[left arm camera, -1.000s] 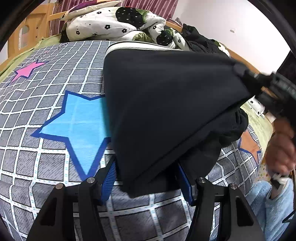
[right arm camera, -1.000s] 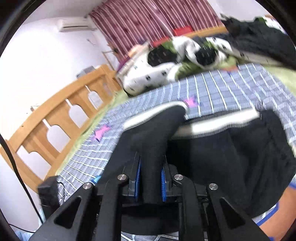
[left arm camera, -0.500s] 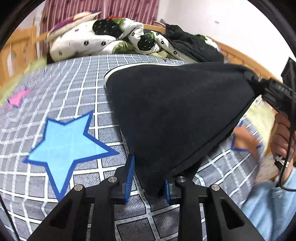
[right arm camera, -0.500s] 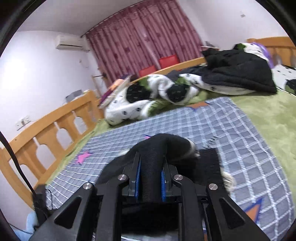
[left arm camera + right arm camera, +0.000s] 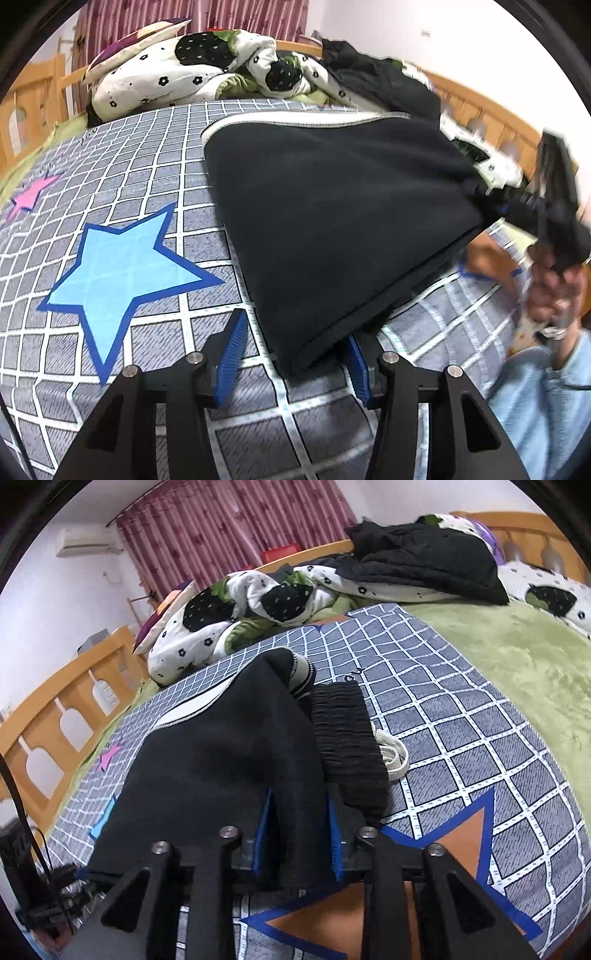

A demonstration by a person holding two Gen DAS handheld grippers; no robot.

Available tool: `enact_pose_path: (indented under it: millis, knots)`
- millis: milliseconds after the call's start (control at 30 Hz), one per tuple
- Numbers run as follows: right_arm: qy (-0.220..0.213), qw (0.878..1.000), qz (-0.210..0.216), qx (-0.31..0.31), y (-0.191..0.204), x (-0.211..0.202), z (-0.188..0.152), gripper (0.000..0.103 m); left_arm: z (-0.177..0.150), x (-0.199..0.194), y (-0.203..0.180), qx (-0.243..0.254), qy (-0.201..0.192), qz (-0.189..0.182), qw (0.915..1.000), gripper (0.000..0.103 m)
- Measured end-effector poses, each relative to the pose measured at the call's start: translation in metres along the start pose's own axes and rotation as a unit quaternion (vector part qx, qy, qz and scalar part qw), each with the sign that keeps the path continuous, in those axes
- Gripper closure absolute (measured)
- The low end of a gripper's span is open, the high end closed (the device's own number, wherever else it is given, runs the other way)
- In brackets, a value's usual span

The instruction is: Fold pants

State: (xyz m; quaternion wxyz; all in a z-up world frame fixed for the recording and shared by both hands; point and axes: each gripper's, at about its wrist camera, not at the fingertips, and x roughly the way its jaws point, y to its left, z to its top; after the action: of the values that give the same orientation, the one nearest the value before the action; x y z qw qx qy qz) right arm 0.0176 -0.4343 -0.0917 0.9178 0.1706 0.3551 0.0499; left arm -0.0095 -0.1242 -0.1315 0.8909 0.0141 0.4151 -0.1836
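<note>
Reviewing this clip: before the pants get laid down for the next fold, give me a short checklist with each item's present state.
1. Right gripper closed on the black pants: ok, fabric fills the gap between its blue pads.
2. Left gripper holding the pants: not ok, jaws wide apart, the corner only lies between them.
3. Held edge taut between the two corners: ok, it runs straight in the left wrist view.
4. Waistband flat on the checked bedspread: ok, beside the folded layer.
5. White drawstring tucked in: not ok, it loops out onto the bedspread.
6. Layers aligned underneath: cannot tell, hidden.
</note>
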Motion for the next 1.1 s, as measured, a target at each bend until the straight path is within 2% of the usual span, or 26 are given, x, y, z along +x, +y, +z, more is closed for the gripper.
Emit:
enact_pose_path:
  millis: [67, 133, 233, 267, 300, 333, 400, 467, 533, 633, 767, 833, 867, 967, 1100]
  knots:
    - [0.004, 1.0, 0.005, 0.011, -0.002, 0.003, -0.001, 0.076, -0.001, 0.008, -0.003, 0.013, 0.009, 0.012, 0.9998, 0.076]
    - [0.01, 1.0, -0.007, -0.003, 0.002, 0.002, -0.002, 0.077, -0.001, -0.001, 0.001, 0.002, 0.004, -0.002, 1.0, 0.076]
    - [0.025, 0.999, -0.019, -0.009, 0.005, -0.004, -0.002, 0.077, -0.002, -0.021, 0.016, -0.022, 0.007, -0.044, 0.9988, 0.076]
    - [0.028, 0.999, -0.022, -0.012, 0.007, -0.007, -0.001, 0.076, -0.004, -0.028, 0.02, -0.026, 0.008, -0.052, 0.9983, 0.074]
    - [0.028, 0.999, -0.025, -0.016, 0.008, -0.01, 0.002, 0.075, -0.005, -0.035, 0.025, -0.027, 0.008, -0.056, 0.9981, 0.067]
    - [0.024, 0.999, -0.029, -0.023, 0.012, -0.014, 0.007, 0.071, -0.006, -0.04, 0.028, -0.03, 0.006, -0.056, 0.998, 0.058]
    - [0.015, 0.999, -0.037, -0.03, 0.016, -0.018, 0.02, 0.058, -0.003, -0.055, 0.041, -0.05, -0.019, -0.059, 0.9968, 0.049]
    - [0.008, 0.999, -0.034, -0.033, 0.02, -0.019, 0.037, 0.035, 0.007, -0.062, 0.054, -0.073, -0.04, -0.068, 0.9942, 0.043]
    - [0.004, 0.999, -0.033, -0.032, 0.023, -0.011, 0.054, 0.033, 0.02, -0.061, 0.062, -0.094, -0.044, -0.066, 0.9924, 0.041]
    - [0.027, 0.998, -0.048, -0.032, 0.023, 0.017, 0.071, 0.033, 0.049, -0.038, 0.07, -0.106, -0.037, -0.071, 0.9911, 0.041]
    - [0.077, 0.995, -0.055, -0.013, 0.001, 0.059, 0.067, 0.033, 0.075, 0.012, 0.073, -0.12, 0.003, -0.093, 0.9884, 0.041]
    - [0.11, 0.989, -0.09, -0.031, -0.008, 0.078, 0.057, 0.033, 0.082, 0.037, 0.074, -0.126, 0.029, -0.092, 0.9873, 0.042]
    - [0.121, 0.988, -0.09, -0.03, -0.012, 0.085, 0.053, 0.033, 0.083, 0.045, 0.073, -0.127, 0.034, -0.094, 0.9869, 0.042]
    - [0.114, 0.992, -0.055, -0.008, -0.026, 0.087, 0.054, 0.033, 0.093, 0.066, 0.078, -0.138, 0.04, -0.11, 0.9835, 0.041]
    - [0.118, 0.992, -0.035, 0.011, -0.034, 0.099, 0.054, 0.03, 0.1, 0.097, 0.083, -0.172, 0.06, -0.14, 0.9733, 0.041]
